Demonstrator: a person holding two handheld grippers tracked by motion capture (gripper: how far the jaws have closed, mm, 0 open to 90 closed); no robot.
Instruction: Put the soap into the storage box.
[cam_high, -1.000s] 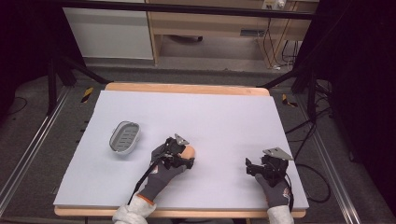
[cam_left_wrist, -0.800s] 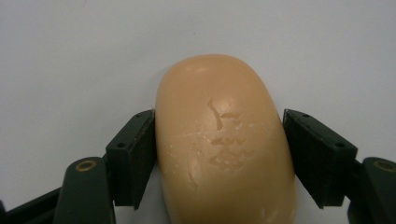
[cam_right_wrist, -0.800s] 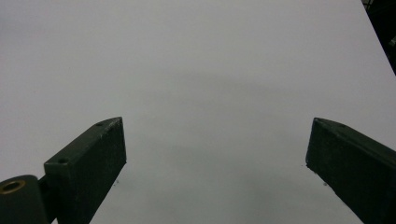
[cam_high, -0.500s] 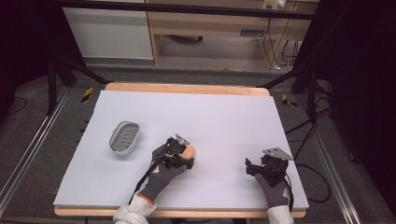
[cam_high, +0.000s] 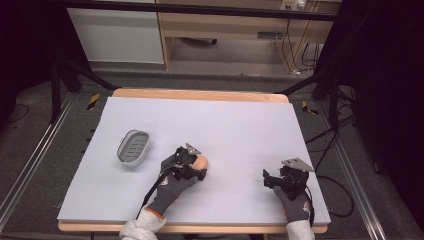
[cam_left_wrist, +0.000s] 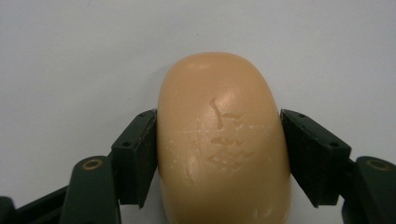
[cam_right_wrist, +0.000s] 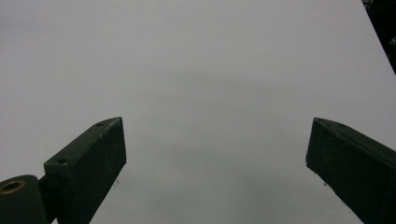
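Observation:
A tan oval bar of soap (cam_left_wrist: 219, 93) lies on the white table top (cam_high: 240, 120), just left of the middle near the front. My left gripper (cam_left_wrist: 219, 149) reaches over it from the near side, its jaws having just been closing with the soap between them. Both pads (cam_left_wrist: 140, 149) now press on the bar's sides. In the high view the soap (cam_high: 202, 161) pokes out beyond the left gripper (cam_high: 199, 169). My right gripper (cam_high: 270, 179) rests at the front right, open over bare table, with nothing between its jaws (cam_right_wrist: 215, 154).
A grey oval soap dish (cam_high: 133, 147) with a slotted bottom sits on the table to the left of the left hand. A wooden rim borders the table at the back and front. Dark floor, rails and cables surround it.

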